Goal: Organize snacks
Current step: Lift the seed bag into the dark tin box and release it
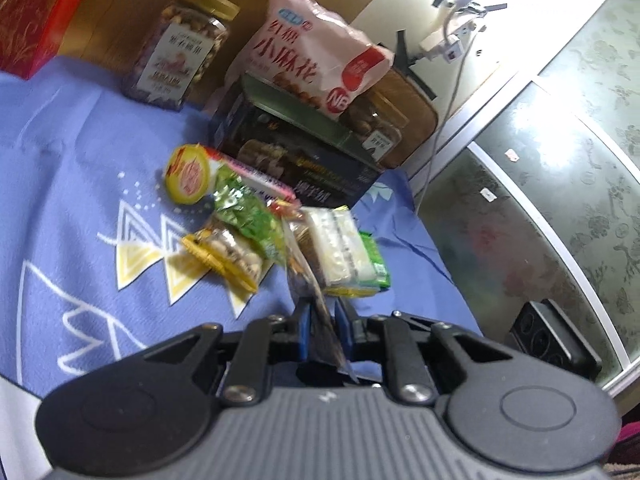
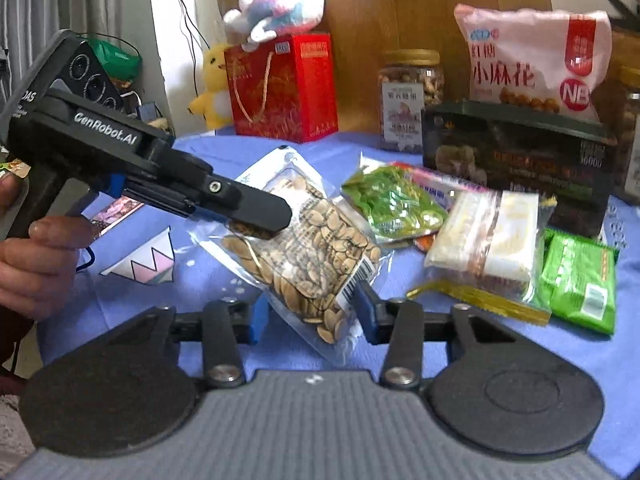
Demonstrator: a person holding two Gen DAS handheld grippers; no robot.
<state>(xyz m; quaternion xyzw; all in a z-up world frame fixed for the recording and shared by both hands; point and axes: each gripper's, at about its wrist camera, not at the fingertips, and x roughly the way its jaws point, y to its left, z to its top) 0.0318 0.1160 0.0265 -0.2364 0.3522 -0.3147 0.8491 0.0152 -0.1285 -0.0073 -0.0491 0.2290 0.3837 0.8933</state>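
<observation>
Right wrist: "GenRobot.AI" hand-held gripper (image 2: 262,216)

Surface covered by a blue cloth (image 2: 208,280) printed with triangles. Dark box (image 2: 516,160) set upon it; left of the box, a nut jar (image 2: 408,100) and red gift bag (image 2: 284,88); before it, small snack packets (image 2: 492,248) are heaped.

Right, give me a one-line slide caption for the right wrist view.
Left gripper holds a clear bag of seeds above the blue tablecloth, its lower end between the right gripper's fingers.
</observation>
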